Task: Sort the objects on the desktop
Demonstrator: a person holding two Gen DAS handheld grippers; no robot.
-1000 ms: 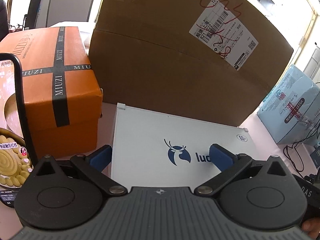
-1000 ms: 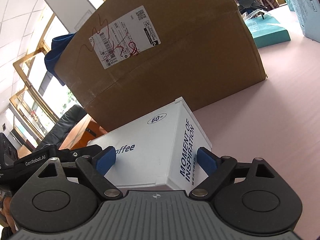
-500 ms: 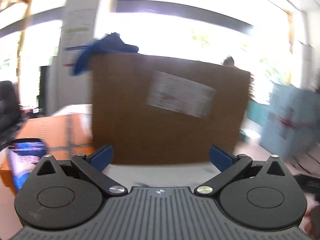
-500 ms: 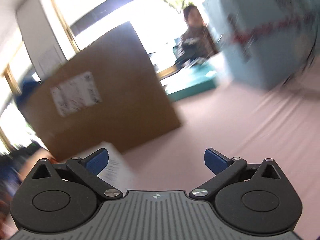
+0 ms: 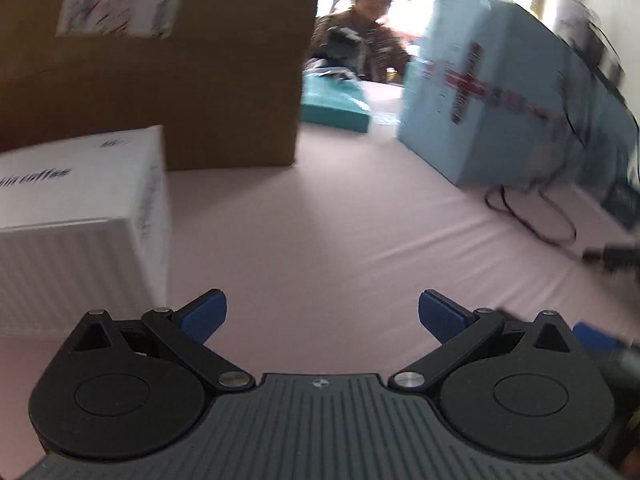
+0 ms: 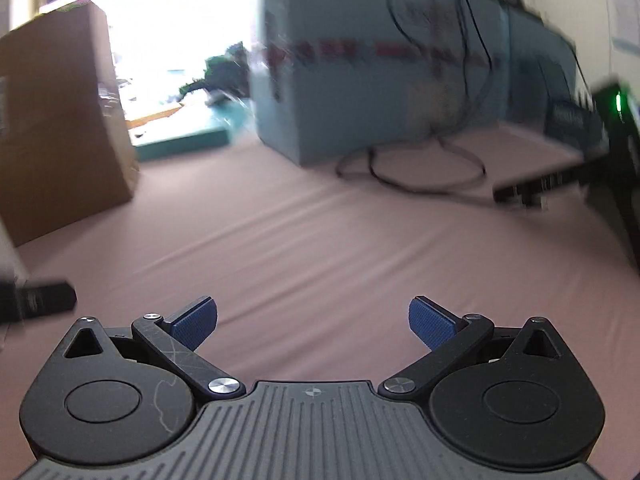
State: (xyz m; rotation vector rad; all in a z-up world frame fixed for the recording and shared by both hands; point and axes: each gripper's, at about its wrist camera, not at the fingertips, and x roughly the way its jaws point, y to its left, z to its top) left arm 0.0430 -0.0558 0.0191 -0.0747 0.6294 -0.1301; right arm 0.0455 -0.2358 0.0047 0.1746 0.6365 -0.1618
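Pink cloth covers the tabletop point(image 5: 320, 220), blurred in both views. My left gripper point(image 5: 322, 316) is spread wide and empty; the white box point(image 5: 80, 216) sits just to its left, in front of the carton point(image 5: 160, 92). My right gripper point(image 6: 313, 323) is also spread, empty, over bare cloth, the blue box point(image 6: 360, 80) and cables point(image 6: 412, 168) beyond.

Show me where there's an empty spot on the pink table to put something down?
The widest bare patch of pink tablecloth lies ahead of both open tools, between the white coffee box and brown cardboard carton on the left and the light blue box on the right. It gets crowded by the looped black cable beside the blue box.
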